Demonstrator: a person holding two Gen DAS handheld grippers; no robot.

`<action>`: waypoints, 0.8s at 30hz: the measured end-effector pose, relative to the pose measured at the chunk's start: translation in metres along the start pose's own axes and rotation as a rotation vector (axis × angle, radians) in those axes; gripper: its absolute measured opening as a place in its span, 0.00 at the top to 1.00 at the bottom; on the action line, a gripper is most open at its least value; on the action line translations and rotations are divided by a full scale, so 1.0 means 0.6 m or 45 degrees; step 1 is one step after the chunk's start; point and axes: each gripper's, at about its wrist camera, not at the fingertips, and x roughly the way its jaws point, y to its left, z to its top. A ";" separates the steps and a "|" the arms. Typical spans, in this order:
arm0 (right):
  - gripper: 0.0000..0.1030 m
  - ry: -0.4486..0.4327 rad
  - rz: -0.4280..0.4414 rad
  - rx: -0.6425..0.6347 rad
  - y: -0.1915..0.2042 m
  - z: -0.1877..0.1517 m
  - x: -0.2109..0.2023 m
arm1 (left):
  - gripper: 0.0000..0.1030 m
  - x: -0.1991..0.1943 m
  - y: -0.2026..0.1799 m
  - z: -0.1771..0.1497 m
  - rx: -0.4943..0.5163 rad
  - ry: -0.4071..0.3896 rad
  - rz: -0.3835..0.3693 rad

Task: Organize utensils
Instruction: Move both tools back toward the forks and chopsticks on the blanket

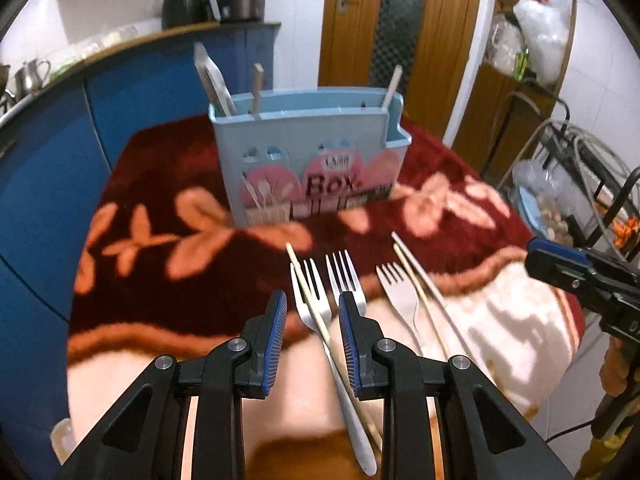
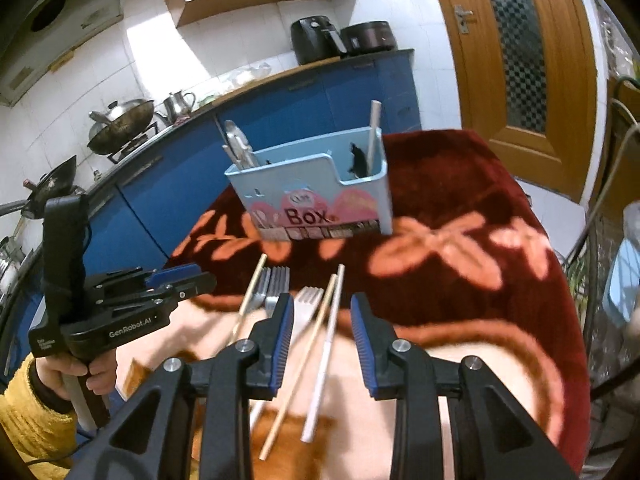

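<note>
A light blue utensil box (image 1: 308, 152) (image 2: 320, 200) stands upright on a dark red flowered blanket (image 1: 160, 184), with several handles sticking out of it. In front of it lie three forks and loose chopsticks. My left gripper (image 1: 312, 316) is open just above a white fork (image 1: 314, 300) and a wooden chopstick (image 1: 308, 292) that crosses it. My right gripper (image 2: 322, 316) is open over a wooden chopstick (image 2: 308, 344) and a white chopstick (image 2: 326, 352), with a white fork (image 2: 306, 300) by its left finger. Nothing is pressed between either pair of pads.
Blue kitchen cabinets (image 2: 280, 112) carry woks (image 2: 120, 120), a kettle and an air fryer (image 2: 312, 38) behind the table. A wooden door (image 2: 516, 60) is at the back right. A wire rack (image 1: 560, 184) with cables stands off the right edge. A hand in a yellow sleeve (image 2: 28, 412) holds the left gripper (image 2: 192, 276).
</note>
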 end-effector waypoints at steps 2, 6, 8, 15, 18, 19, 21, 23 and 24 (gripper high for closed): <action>0.68 0.003 -0.004 0.024 -0.011 -0.007 0.001 | 0.74 0.018 -0.006 0.001 0.017 0.052 0.041; 0.67 0.008 -0.007 0.070 -0.029 -0.026 0.004 | 0.74 0.051 -0.006 0.001 -0.006 0.118 0.076; 0.67 0.011 -0.011 0.079 -0.035 -0.034 0.007 | 0.74 0.064 -0.005 0.004 -0.011 0.143 0.083; 0.67 0.052 -0.008 0.119 -0.060 -0.051 0.028 | 0.73 0.098 0.014 0.018 -0.103 0.236 0.043; 0.67 0.068 0.001 0.131 -0.065 -0.052 0.033 | 0.74 0.108 0.020 0.019 -0.150 0.275 0.021; 0.67 0.068 0.002 0.130 -0.066 -0.052 0.034 | 0.74 0.107 0.020 0.019 -0.154 0.275 0.020; 0.67 0.064 0.005 0.131 -0.066 -0.052 0.034 | 0.76 0.106 0.021 0.020 -0.160 0.279 0.012; 0.67 0.067 0.012 0.129 -0.067 -0.051 0.035 | 0.79 0.102 0.027 0.018 -0.193 0.277 -0.021; 0.67 0.065 0.017 0.128 -0.067 -0.050 0.036 | 0.79 0.101 0.033 0.018 -0.213 0.279 -0.032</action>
